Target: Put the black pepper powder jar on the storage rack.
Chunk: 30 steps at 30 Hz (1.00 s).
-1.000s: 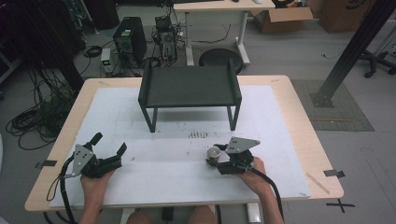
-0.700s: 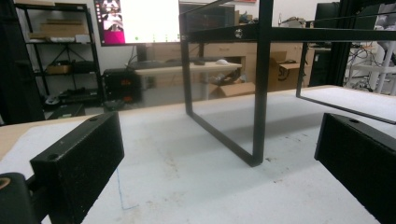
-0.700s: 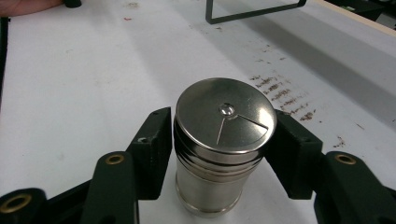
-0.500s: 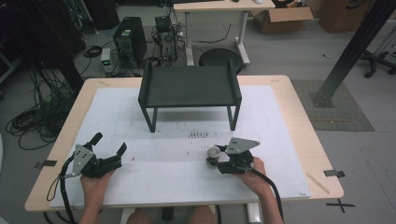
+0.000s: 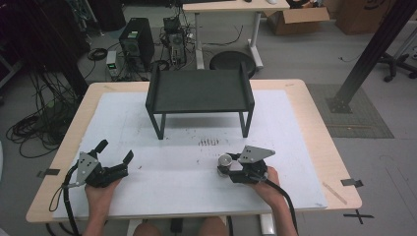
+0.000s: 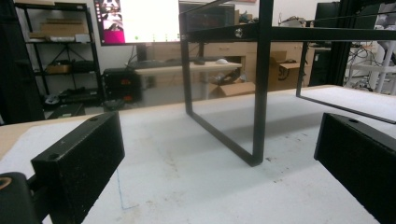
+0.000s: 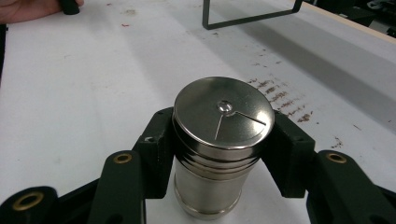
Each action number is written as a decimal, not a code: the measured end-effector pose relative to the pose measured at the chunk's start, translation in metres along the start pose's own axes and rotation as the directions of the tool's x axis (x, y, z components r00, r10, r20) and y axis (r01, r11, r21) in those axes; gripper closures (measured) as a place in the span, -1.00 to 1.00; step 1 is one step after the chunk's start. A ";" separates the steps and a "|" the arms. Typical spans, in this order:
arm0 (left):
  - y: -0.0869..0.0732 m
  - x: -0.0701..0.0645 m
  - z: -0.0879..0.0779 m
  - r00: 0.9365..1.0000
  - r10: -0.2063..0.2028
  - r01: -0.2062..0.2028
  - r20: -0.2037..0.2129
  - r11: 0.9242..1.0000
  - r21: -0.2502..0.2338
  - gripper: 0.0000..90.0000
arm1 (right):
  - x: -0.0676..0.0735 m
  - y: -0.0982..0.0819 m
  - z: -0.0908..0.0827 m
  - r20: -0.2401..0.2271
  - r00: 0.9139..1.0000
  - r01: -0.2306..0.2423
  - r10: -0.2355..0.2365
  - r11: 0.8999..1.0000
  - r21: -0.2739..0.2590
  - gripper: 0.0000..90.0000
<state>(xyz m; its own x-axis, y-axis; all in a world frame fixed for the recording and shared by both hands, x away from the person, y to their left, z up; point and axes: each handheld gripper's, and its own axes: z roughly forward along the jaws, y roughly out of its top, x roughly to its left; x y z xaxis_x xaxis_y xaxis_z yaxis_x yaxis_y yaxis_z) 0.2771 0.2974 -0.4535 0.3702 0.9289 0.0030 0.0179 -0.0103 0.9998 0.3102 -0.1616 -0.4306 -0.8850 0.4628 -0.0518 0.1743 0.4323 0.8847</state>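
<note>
Near the front right leg of the black metal riser stand (image 5: 199,91), toward the person's side, a stainless steel canister (image 7: 219,144) stands upright on the white mat of the counter (image 5: 172,182), and the right tool (image 7: 219,140) has just been closing its jaws onto it; the pads now press the ribbed band under the lid from both sides, so the grasp looks made and the step in hand appears to be picking the canister up. Far off to the stand's front left, the left tool (image 5: 114,153) rests low on the mat with its jaws spread wide apart and nothing between them. The next move probably calls for a straight lift, keeping the canister upright, since smooth steel could slip in the pads if it tilts. If the stand's top is the goal, the canister would have to clear the raised side lips. Open mat lies between the canister and the stand's legs, with only some small brown marks (image 7: 280,100) there, and the counter's near edge runs close behind the hand.
</note>
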 end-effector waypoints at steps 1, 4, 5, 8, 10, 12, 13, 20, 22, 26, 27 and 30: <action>0.000 0.000 0.000 1.000 0.000 0.000 0.000 1.000 0.000 -0.95 | 0.000 -0.001 0.000 0.003 1.000 -0.001 0.001 1.000 -0.007 0.09; 0.000 0.000 0.000 1.000 0.000 0.000 0.000 1.000 0.000 -0.95 | 0.001 -0.002 0.000 0.006 1.000 -0.001 0.001 1.000 -0.015 0.09; 0.000 0.000 0.000 1.000 0.000 0.000 0.000 1.000 -0.001 -0.95 | 0.001 -0.002 0.000 0.006 1.000 0.000 0.000 1.000 -0.015 0.09; 0.000 0.000 0.000 1.000 -0.001 0.001 0.000 1.000 -0.001 -0.95 | 0.001 -0.002 0.000 0.007 1.000 0.002 -0.002 1.000 -0.015 0.09; 0.000 0.000 0.000 1.000 0.001 -0.001 0.000 1.000 0.000 -0.95 | 0.001 -0.002 0.000 0.007 1.000 0.003 -0.003 1.000 -0.016 0.09; 0.000 0.000 0.000 1.000 0.001 -0.001 -0.001 1.000 0.000 -0.95 | 0.002 -0.002 0.000 0.009 1.000 0.003 -0.003 1.000 -0.017 0.09; 0.000 0.000 0.000 1.000 0.001 -0.001 -0.001 1.000 0.000 -0.95 | 0.002 -0.002 0.000 0.009 1.000 0.003 -0.003 1.000 -0.017 0.09; 0.000 0.000 0.000 1.000 0.000 0.000 -0.001 1.000 0.000 -0.95 | 0.001 -0.001 -0.004 0.018 1.000 -0.014 0.014 0.999 -0.035 0.09; 0.000 0.000 0.000 1.000 0.000 0.000 0.000 1.000 0.000 -0.95 | 0.001 0.000 -0.005 0.020 1.000 -0.012 0.013 0.999 -0.039 0.09; 0.000 0.000 0.000 1.000 0.000 0.000 -0.001 1.000 -0.001 -0.95 | 0.001 0.004 -0.007 0.018 1.000 -0.008 0.009 0.999 -0.037 0.09; 0.000 0.000 0.000 1.000 0.000 0.000 -0.001 1.000 -0.001 -0.95 | 0.001 0.005 -0.007 0.018 1.000 -0.011 0.011 0.999 -0.039 0.09; 0.000 0.000 0.000 1.000 0.000 0.000 -0.001 1.000 0.000 -0.95 | 0.001 0.008 -0.009 0.023 1.000 -0.019 0.020 0.999 -0.041 0.09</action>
<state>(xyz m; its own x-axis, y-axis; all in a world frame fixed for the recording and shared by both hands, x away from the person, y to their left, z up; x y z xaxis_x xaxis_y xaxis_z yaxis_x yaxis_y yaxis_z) 0.2771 0.2974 -0.4535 0.3694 0.9293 0.0028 0.0177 -0.0101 0.9998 0.3064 -0.1644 -0.4192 -0.8712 0.4888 -0.0445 0.1736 0.3917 0.9036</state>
